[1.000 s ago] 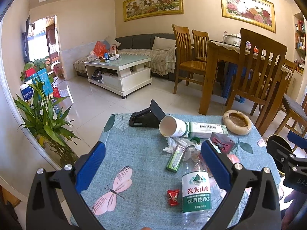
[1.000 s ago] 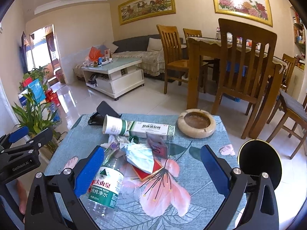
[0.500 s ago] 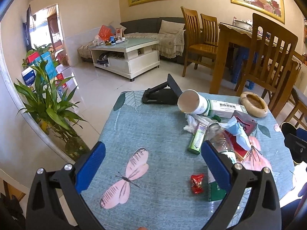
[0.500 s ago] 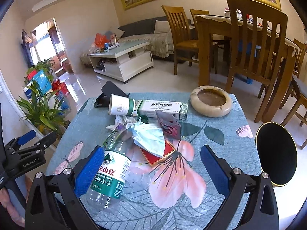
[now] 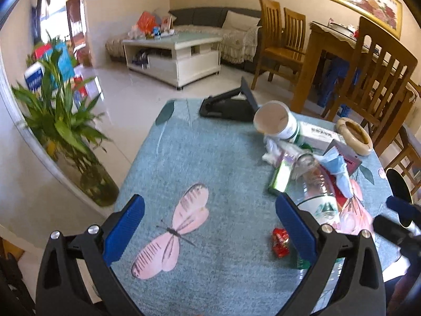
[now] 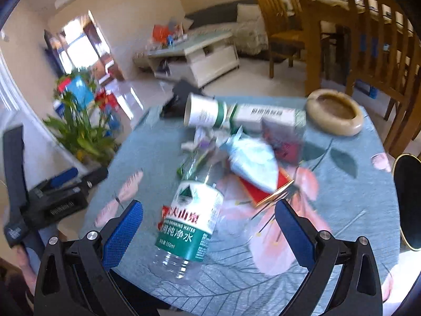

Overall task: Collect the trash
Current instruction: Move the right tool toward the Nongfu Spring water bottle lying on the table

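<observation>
Nearest the table's front edge, the right gripper (image 6: 209,227) stands wide and empty. It has closed in since a second ago, so the clear plastic water bottle with the green label (image 6: 188,222) now lies between its blue pads. A grasp appears imminent. The bottle lies flat, base toward the gripper, long axis running away toward the far edge. The left gripper (image 5: 209,227), also wide and empty, has swung toward the table's left side, over the pink butterfly print. Beyond the bottle neck lie a crumpled blue face mask (image 6: 254,163) and a toppled white paper cup (image 6: 202,113).
</observation>
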`<state>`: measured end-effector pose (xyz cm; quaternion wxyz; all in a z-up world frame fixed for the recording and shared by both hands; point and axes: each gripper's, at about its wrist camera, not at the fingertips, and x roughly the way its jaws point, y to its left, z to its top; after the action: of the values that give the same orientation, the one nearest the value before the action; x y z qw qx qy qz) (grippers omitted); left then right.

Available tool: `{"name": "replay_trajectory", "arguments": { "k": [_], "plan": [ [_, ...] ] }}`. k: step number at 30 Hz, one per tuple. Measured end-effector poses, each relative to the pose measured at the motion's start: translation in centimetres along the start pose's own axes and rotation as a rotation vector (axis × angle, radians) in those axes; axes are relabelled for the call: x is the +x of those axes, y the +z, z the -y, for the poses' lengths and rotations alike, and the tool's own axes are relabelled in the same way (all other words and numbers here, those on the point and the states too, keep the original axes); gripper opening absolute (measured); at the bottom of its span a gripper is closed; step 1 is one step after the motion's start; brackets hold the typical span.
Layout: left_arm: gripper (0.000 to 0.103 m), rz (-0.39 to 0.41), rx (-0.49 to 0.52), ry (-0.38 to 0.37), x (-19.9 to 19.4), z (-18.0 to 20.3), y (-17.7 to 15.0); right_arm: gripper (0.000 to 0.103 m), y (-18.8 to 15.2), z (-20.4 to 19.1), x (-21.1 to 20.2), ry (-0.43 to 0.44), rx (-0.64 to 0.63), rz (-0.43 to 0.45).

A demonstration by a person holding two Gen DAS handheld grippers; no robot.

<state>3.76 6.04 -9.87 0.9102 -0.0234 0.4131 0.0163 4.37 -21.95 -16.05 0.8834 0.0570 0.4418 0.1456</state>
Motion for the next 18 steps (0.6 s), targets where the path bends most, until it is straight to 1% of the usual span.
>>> {"name": "replay_trajectory", "arguments": {
  "k": [1,2,4,5,7,8,11,13,16,18],
  "plan": [
    [0.100,-0.011,-0.009,-0.006,0.3,-0.4,-0.2,0.100,-0.3,-0.4,0.9,-0.004,-0.005,-0.023],
    [0.100,-0.024,-0.020,-0.013,0.7,-0.8,-0.3,0.099,-0.5,-0.8,1.5,0.014,-0.006,-0.044],
    [0.100,-0.033,-0.028,-0.014,1.1,-1.4,-0.6,0.090,-1.1,-1.7,2.0,0.055,-0.011,-0.058],
    [0.100,-0.033,-0.030,-0.010,1.2,-1.7,-0.7,0.085,-1.4,-2.2,2.0,0.054,-0.027,-0.053],
    [0.100,-0.031,-0.034,0.001,1.4,-2.1,-0.9,0.085,-1.7,-3.5,1.9,0.019,-0.076,-0.040],
    [0.100,-0.029,-0.036,0.008,1.6,-2.2,-1.0,0.085,-1.8,-3.8,2.2,0.002,-0.091,-0.047],
    [0.100,-0.032,-0.036,0.017,2.2,-2.4,-1.3,0.085,-2.0,-3.7,3.8,-0.029,-0.068,-0.101],
    [0.100,-0.036,-0.016,0.034,2.7,-2.0,-1.6,0.085,-1.9,-3.5,4.3,-0.054,-0.073,-0.086],
    [0.100,-0.066,-0.002,0.018,3.5,-1.7,-2.0,0.085,-0.9,-3.7,4.7,-0.017,-0.073,-0.086],
    [0.100,-0.081,-0.009,0.007,3.8,-1.8,-2.1,0.080,-0.3,-3.7,5.2,0.013,-0.079,-0.100]
  ]
}}
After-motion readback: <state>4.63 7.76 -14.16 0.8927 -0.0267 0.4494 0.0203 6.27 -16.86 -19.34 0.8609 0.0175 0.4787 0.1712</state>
